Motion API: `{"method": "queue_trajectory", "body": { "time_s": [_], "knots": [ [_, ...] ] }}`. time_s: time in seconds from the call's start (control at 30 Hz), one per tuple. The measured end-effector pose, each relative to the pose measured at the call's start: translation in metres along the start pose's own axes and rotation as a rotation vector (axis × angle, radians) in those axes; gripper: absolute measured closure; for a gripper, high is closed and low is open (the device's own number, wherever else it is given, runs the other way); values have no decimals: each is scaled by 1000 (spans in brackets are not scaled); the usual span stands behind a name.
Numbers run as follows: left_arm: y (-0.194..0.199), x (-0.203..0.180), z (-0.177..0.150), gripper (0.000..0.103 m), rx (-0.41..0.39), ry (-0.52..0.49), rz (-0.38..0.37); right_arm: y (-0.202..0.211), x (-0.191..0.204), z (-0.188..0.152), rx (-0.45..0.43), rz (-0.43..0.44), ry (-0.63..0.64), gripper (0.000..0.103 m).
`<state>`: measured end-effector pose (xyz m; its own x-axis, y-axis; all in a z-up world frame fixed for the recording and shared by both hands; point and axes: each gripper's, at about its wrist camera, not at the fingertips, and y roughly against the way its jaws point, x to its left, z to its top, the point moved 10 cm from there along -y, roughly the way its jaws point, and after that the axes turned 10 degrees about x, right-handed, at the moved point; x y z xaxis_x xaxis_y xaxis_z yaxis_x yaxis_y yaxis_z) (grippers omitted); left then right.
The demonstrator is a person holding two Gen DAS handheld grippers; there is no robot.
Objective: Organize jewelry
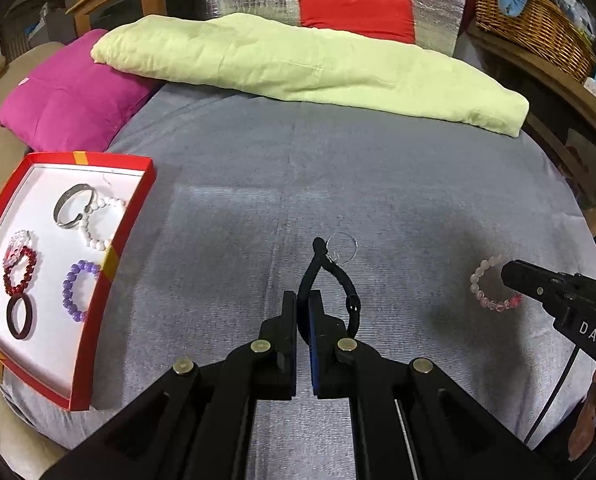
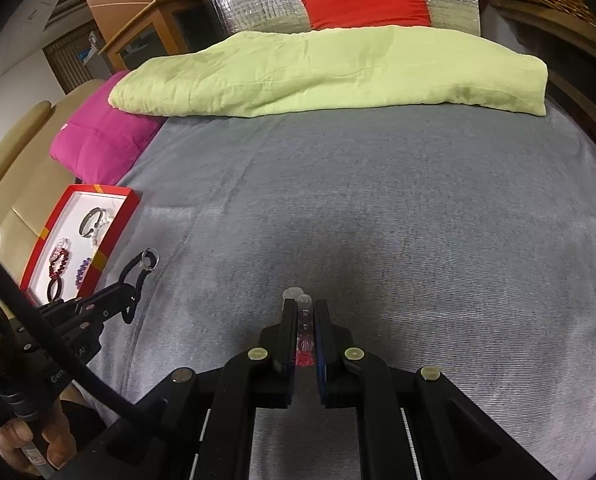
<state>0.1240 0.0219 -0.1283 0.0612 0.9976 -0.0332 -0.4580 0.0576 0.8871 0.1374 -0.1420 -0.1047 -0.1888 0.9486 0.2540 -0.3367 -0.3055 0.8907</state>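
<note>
My left gripper [image 1: 302,300] is shut on a black cord bracelet [image 1: 340,280] that carries a clear ring [image 1: 341,247], held above the grey bedspread [image 1: 398,184]; it also shows in the right wrist view [image 2: 135,276]. My right gripper [image 2: 305,316] is shut on a pink and white bead bracelet [image 2: 305,332], which shows in the left wrist view [image 1: 488,284] at the right gripper's tip [image 1: 510,276]. A red box [image 1: 131,220] with a white inside sits at the left and holds several bracelets and rings [image 1: 79,216].
A lime green folded blanket [image 1: 306,64] lies across the far side of the bed. A magenta pillow [image 1: 69,96] sits at the far left, a red cushion [image 1: 356,14] behind. A wicker basket [image 1: 534,24] stands on a shelf at the right.
</note>
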Motion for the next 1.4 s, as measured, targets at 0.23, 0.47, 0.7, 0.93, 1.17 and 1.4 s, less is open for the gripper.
{"method": "queue_trajectory", "body": {
  "time_s": [0.23,0.47,0.7,0.93,1.17,1.4],
  "knots": [
    [3,24,-2,97,-7,50,26,-1,15,3,2,9,25,94],
    [1,39,-5,97,-3,81,38,-8,28,1,15,12,48,94],
    [0,44,-5,97,-7,87,41,-10,32,-1,24,-2,59,94],
    [0,46,-5,97,-10,95,35,-10,37,1,29,-15,74,94],
    [1,49,-5,97,-12,106,31,-11,42,1,34,-21,88,94],
    [1,54,-6,97,-16,119,31,-12,49,3,33,-21,102,94]
  ]
}}
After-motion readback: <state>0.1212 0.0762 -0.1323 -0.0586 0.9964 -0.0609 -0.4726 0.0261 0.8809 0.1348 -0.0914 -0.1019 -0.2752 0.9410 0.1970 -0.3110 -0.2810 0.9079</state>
